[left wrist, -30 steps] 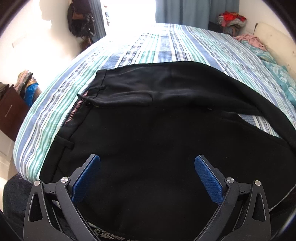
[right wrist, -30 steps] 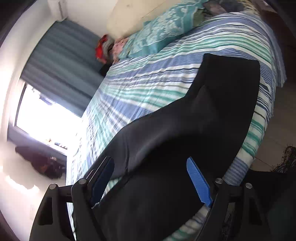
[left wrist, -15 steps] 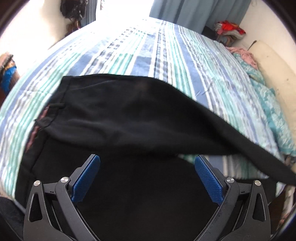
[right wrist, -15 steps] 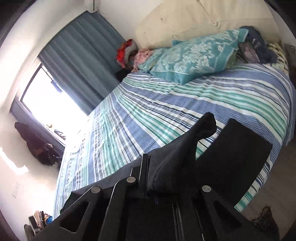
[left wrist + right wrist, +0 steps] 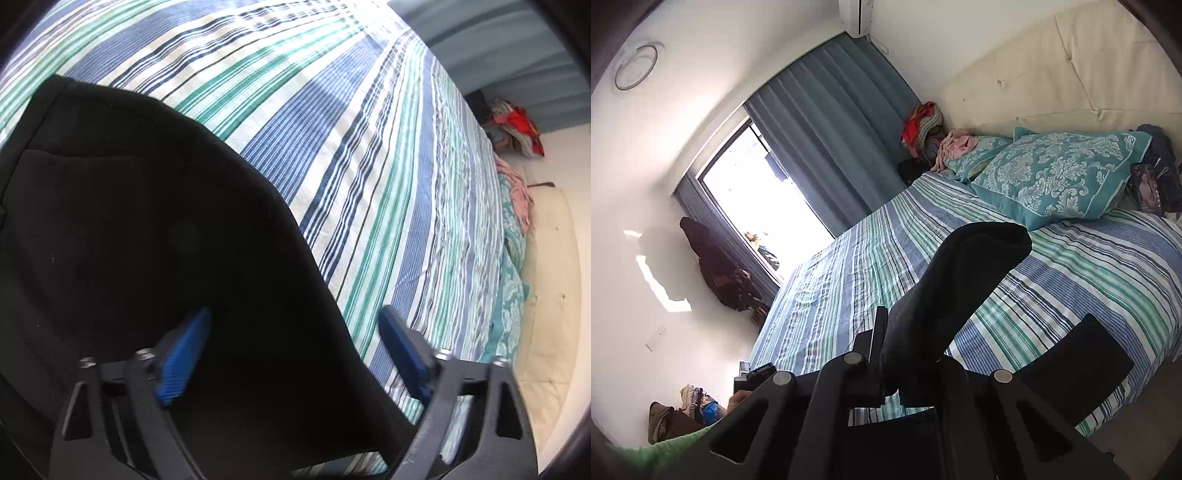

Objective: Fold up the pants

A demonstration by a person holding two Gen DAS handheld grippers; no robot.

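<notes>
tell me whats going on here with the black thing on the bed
A person with a handheld gripper in each hand is folding black pants on a striped bed. The right gripper is shut on a bunch of the pants fabric, which stands up out of it above the bed. The left gripper is open, held over the rest of the pants without gripping them.
</notes>
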